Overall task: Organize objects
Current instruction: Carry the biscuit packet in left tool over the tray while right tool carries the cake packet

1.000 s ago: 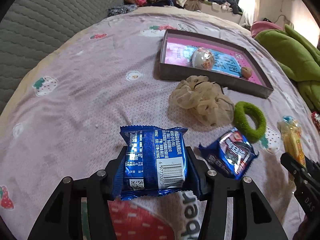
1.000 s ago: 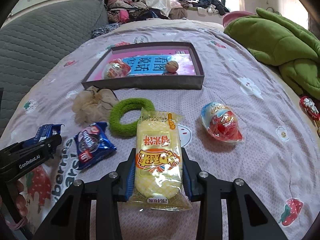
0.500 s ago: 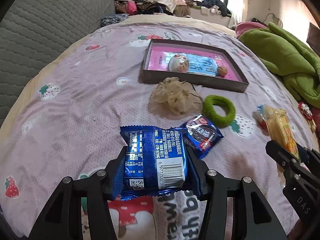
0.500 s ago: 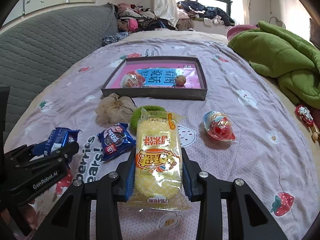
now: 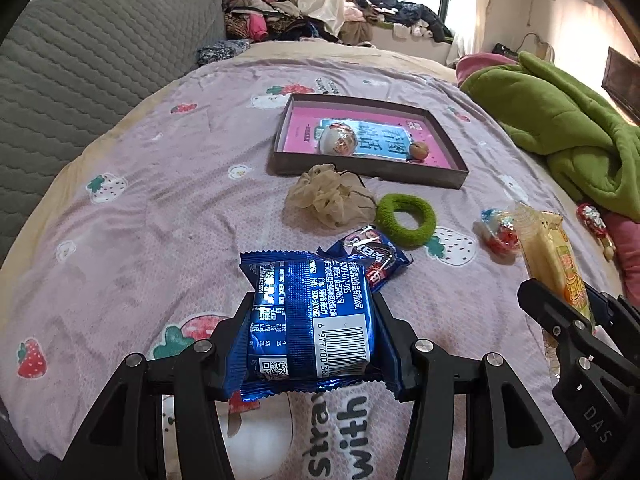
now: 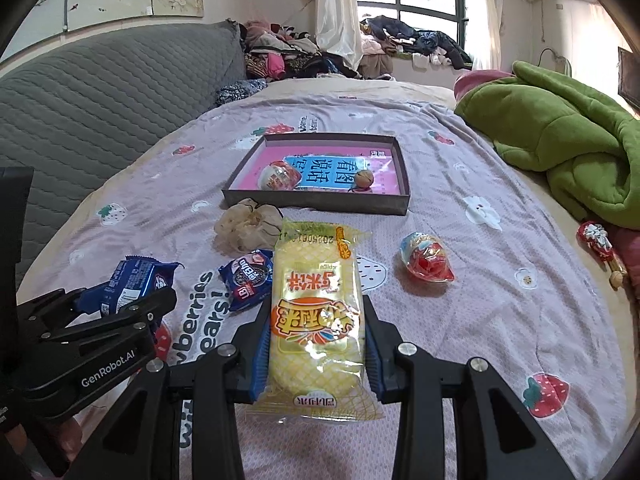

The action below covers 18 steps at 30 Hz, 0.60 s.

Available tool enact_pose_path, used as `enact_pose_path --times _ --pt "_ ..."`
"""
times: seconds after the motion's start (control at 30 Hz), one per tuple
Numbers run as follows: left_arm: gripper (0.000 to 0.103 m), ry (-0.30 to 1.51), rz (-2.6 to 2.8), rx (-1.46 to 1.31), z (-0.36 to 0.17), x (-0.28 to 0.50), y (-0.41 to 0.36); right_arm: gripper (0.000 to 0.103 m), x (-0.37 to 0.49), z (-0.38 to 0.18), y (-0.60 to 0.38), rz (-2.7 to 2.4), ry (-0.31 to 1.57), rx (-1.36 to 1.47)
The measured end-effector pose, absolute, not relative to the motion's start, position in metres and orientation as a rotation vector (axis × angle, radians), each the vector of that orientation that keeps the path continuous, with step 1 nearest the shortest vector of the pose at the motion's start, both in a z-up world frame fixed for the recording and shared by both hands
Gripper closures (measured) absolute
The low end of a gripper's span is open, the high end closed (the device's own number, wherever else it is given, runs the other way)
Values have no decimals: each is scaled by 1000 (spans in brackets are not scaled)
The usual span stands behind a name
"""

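My left gripper (image 5: 314,312) is shut on a blue biscuit packet (image 5: 310,322) and holds it above the bed. My right gripper (image 6: 316,320) is shut on a yellow rice-cracker packet (image 6: 316,316), also raised. Each gripper shows in the other's view: the left gripper (image 6: 120,308) at the left, the right gripper (image 5: 560,300) at the right. A dark shallow box (image 5: 368,168) with a pink lining lies farther off and holds a wrapped egg-shaped toy (image 5: 338,140) and a small brown ball (image 5: 419,151).
On the purple bedsheet lie a beige scrunchie (image 5: 332,196), a green scrunchie (image 5: 406,220), a small Oreo packet (image 5: 370,254) and a red-and-blue wrapped toy (image 6: 426,262). A green blanket (image 6: 560,136) is heaped at the right. A grey headboard (image 5: 80,76) runs along the left.
Both grippers have risen and drawn back from the box with their packets still held. The box and the loose items now look farther away.
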<state>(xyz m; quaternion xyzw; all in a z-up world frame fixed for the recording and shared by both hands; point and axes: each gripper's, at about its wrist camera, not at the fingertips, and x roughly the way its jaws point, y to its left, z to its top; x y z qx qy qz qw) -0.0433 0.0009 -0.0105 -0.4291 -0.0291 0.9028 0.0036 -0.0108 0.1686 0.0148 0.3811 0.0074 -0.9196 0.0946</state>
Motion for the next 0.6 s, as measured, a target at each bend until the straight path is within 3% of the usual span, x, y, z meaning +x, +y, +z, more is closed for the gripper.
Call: enact_pose_path --times 0.6 --pt "48 -76 2858 -1212 27 -21 10 64 7 40 171 -2749 16 1037"
